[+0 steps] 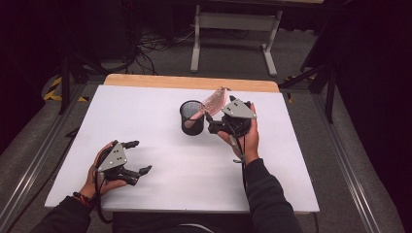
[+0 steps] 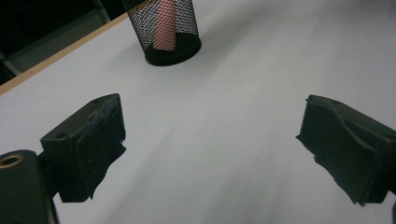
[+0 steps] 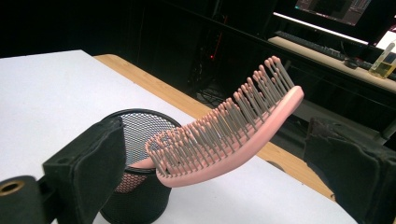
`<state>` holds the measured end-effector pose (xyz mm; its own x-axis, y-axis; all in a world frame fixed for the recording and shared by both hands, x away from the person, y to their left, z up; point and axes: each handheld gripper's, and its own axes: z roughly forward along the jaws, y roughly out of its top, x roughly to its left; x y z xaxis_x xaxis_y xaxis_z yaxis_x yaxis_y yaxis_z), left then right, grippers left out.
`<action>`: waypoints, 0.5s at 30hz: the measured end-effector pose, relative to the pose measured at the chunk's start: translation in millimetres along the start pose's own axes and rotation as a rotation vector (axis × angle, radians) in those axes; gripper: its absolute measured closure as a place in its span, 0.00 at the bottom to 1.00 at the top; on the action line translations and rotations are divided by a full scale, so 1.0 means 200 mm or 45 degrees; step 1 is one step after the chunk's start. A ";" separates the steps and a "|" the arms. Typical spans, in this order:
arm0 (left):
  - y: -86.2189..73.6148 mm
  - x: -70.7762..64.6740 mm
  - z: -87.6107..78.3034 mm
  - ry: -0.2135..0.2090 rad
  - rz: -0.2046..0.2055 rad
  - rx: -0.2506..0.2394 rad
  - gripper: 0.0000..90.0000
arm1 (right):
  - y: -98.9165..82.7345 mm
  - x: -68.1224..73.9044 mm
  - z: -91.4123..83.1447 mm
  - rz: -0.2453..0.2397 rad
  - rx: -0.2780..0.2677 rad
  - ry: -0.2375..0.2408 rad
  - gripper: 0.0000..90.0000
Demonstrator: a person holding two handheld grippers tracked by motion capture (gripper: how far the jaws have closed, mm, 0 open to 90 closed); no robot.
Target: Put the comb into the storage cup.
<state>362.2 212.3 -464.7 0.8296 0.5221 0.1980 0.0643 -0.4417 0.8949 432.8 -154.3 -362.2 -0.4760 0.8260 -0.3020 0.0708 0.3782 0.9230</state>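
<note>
A pink hairbrush (image 1: 214, 100) stands with its handle in a black mesh cup (image 1: 192, 118) at the table's middle, its bristled head leaning out toward the right. My right gripper (image 1: 214, 121) is open just right of the cup. In the right gripper view the brush head (image 3: 229, 135) lies between the spread jaws, touching neither, above the cup (image 3: 135, 200). My left gripper (image 1: 140, 156) is open over bare table at the near left. The left gripper view looks past the left gripper (image 2: 210, 140) to the cup (image 2: 180, 44) with the pink handle (image 2: 164, 23) inside.
The white tabletop (image 1: 170, 179) has a wooden strip (image 1: 189, 81) along its far edge. Beyond it stand a white table frame (image 1: 233, 24) and floor cables (image 1: 155, 46). Metal rails (image 1: 350, 170) run along both sides.
</note>
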 end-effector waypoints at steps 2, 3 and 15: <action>0.00 0.00 0.00 0.001 0.002 0.002 0.09 | 0.00 0.00 -0.01 -0.001 -0.001 0.001 0.08; 0.00 0.00 0.00 0.002 0.002 0.002 0.09 | 0.00 0.00 -0.01 -0.005 -0.002 0.000 0.08; 0.00 0.00 0.00 0.010 0.001 -0.003 0.08 | -0.01 0.00 -0.07 -0.009 -0.022 0.000 0.08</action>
<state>361.7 212.3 -464.2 0.8255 0.5271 0.2019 0.0621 -0.4404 0.8957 420.8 -160.7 -360.5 -0.4763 0.8233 -0.3086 0.0525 0.3770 0.9247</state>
